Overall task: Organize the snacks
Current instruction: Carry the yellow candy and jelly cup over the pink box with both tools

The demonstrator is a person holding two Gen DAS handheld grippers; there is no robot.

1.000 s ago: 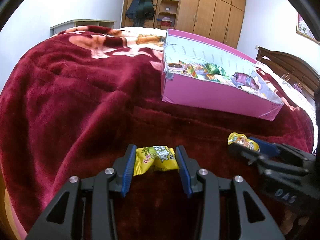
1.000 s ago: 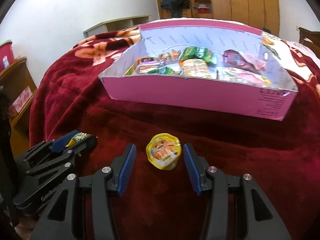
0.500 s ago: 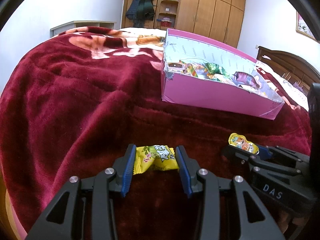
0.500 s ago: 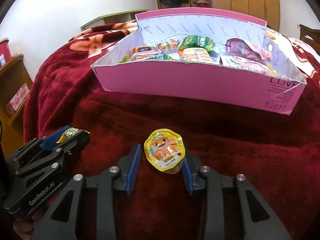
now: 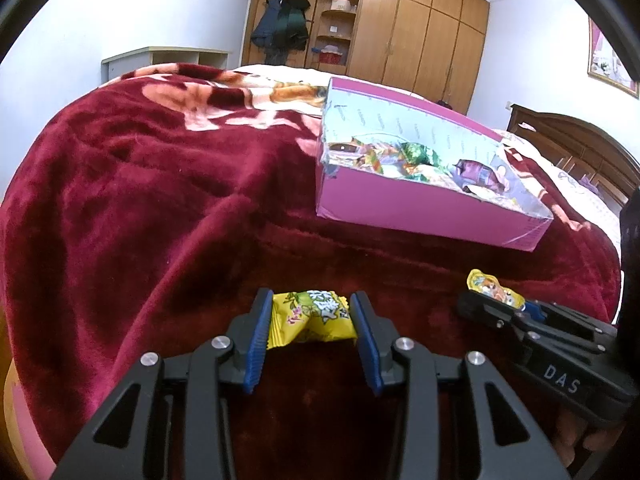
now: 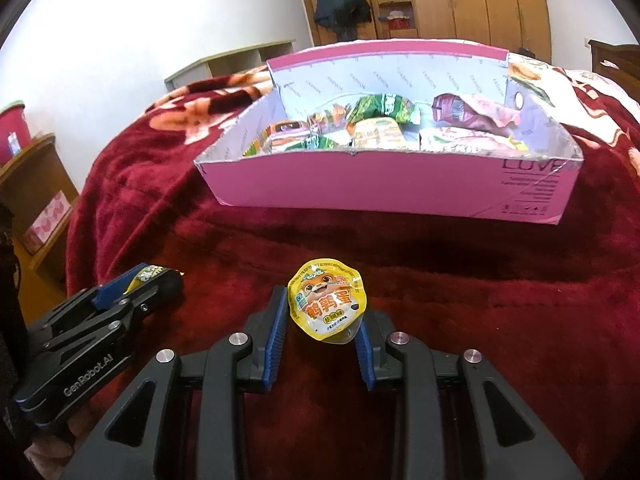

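In the left wrist view my left gripper is shut on a yellow snack packet, just above the red blanket. My right gripper has its jaws closing on a round yellow snack cup, which is tilted up with both blue pads against its sides. Beyond both grippers stands a pink cardboard box holding several snack packs. The left view shows the box at the right and the right gripper holding the cup. The left gripper also appears at the left of the right wrist view.
A dark red plush blanket covers the bed under everything. A wooden headboard rises at the far right and wardrobes line the back wall. A wooden shelf stands beside the bed's left edge.
The right jaws have closed in on the yellow cup, which has tipped up off the blanket between the pads. The left gripper keeps its hold on the packet and stays still.
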